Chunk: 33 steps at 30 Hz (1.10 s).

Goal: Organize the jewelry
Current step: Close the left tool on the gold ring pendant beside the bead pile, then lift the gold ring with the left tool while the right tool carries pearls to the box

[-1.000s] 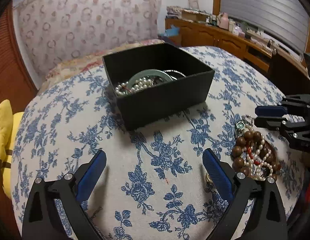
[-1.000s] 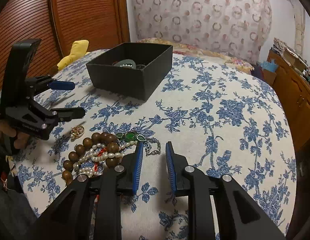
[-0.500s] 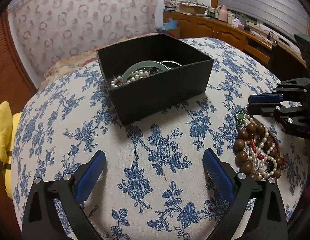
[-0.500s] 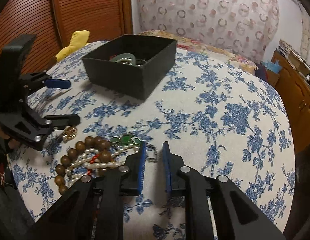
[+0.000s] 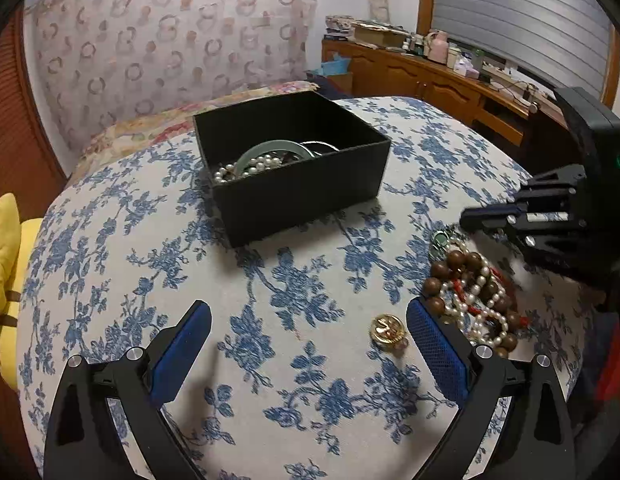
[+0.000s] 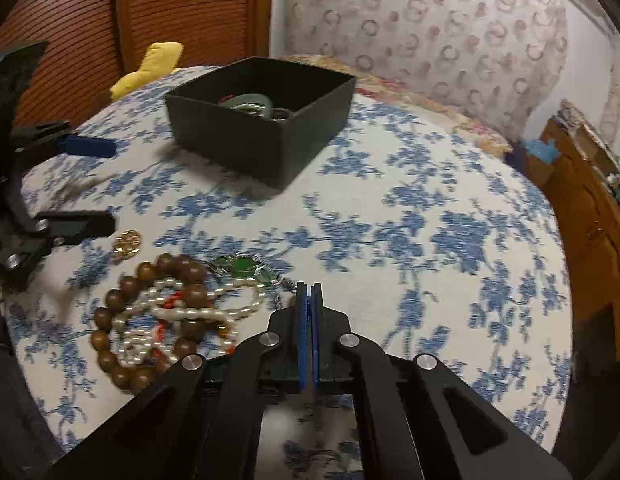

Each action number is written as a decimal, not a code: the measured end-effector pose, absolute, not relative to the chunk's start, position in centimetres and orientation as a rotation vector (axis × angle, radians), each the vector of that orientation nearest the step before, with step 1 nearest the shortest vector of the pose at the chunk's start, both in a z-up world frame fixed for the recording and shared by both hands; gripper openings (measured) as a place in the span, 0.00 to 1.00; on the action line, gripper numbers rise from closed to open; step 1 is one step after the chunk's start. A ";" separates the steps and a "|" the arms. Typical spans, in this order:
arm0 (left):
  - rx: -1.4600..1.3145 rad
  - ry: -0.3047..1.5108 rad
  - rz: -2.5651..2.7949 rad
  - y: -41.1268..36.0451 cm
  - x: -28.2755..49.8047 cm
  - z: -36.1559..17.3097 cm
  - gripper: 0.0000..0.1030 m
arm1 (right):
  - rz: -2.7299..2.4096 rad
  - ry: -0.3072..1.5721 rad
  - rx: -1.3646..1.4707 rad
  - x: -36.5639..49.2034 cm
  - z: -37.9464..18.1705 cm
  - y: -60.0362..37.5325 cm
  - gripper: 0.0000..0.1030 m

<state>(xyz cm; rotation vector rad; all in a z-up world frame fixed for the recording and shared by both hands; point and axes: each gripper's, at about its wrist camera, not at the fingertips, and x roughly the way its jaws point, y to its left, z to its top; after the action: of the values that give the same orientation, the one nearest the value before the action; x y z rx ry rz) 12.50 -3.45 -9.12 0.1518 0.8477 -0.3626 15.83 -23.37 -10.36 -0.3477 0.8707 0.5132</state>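
Observation:
A black box [image 5: 301, 196] [image 6: 229, 144] sits on the blue-flowered cloth [image 5: 269, 280] and holds a pale green bangle [image 5: 269, 150] and pearls. A tangle of brown wooden beads, pearls and red coral [image 5: 470, 296] [image 6: 161, 320] lies at the near side. A green-stone chain [image 6: 245, 268] runs from the tangle to my right gripper [image 6: 307, 290] [image 5: 468, 220], whose pads are pressed together on the chain's end. My left gripper [image 5: 308, 306] [image 6: 101, 184] is open and holds nothing; a gold piece [image 5: 388, 330] [image 6: 127, 240] lies just inside its right finger.
A yellow cushion [image 5: 5, 248] [image 6: 157, 64] lies off the far-left edge of the round surface. A patterned upholstered back [image 5: 169, 52] rises behind the box. A cluttered wooden sideboard [image 5: 430, 76] stands to the right. Bare cloth stretches between the box and the jewelry.
My right gripper's jaws have closed from a narrow gap onto the chain. My left gripper has shifted, and the gold piece has come into sight beside its right finger.

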 end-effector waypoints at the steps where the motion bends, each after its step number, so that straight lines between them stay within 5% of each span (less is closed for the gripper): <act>1: 0.151 0.847 -0.364 -3.5 12.4 -9.1 0.92 | 0.505 0.865 -0.338 15.9 -10.3 -23.7 0.02; 9: 0.146 0.854 -0.416 -4.5 10.9 -9.6 0.87 | 0.454 0.790 -0.286 15.5 -8.2 -25.9 0.02; 13: 0.166 0.872 -0.437 -5.4 10.7 -10.0 0.59 | 0.458 0.774 -0.282 15.2 -7.5 -25.9 0.02; 18: 0.188 0.873 -0.441 -6.3 11.1 -10.2 0.43 | 0.467 0.762 -0.288 14.8 -7.2 -25.4 0.02; 22: 0.194 0.863 -0.448 -6.5 11.3 -10.2 0.18 | 0.482 0.736 -0.280 14.4 -6.4 -25.0 0.02; 33: 0.133 0.789 -0.421 -4.9 11.1 -7.8 0.18 | 0.515 0.639 -0.267 13.2 -2.3 -24.0 0.02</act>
<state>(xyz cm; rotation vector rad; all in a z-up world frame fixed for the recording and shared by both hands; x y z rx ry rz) 11.07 -4.89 -7.84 0.1331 0.7886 -0.4213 13.15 -24.00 -2.34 -0.2671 0.6388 0.5150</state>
